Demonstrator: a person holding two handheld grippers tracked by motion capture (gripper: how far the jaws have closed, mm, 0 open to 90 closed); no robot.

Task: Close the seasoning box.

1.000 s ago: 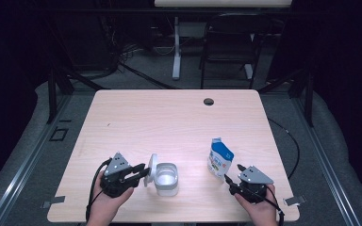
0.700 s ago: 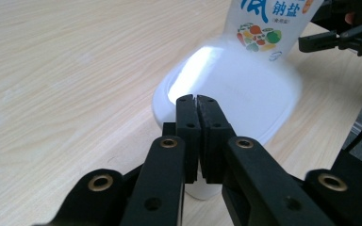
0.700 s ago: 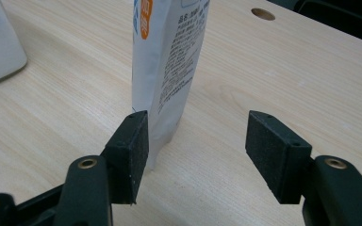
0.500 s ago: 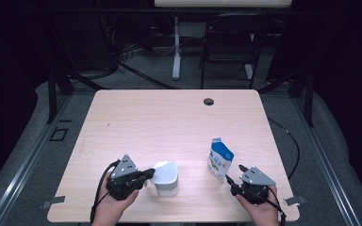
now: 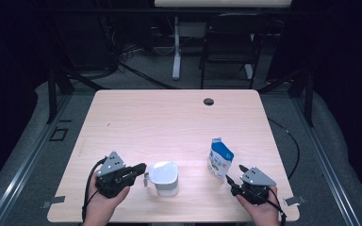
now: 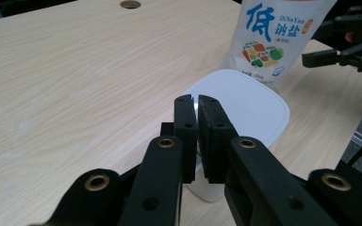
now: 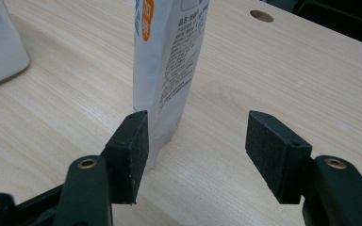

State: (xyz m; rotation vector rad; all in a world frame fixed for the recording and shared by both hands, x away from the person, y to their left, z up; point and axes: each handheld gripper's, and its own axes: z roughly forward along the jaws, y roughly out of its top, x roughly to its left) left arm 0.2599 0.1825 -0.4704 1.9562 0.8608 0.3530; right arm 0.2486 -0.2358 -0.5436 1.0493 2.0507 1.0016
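A white square container with its lid down sits near the table's front edge. My left gripper lies just left of it, tips level with the lid's rim. In the left gripper view the jaws stand a sliver apart, having just been opening; nothing is pinched between them, and the white lid lies right beyond. A blue and white salt pouch stands upright to the right. My right gripper is open just in front of it; the pouch rises close beyond its left pad.
The light wooden table has a cable hole near its far edge. Chairs and a desk leg stand on the dark floor behind. In the left gripper view the other gripper shows at the far right, beside the pouch.
The lid stood up beside the open container a second ago and now lies shut on it. My left gripper swung right with it, then drew back slightly. The right gripper stayed put.
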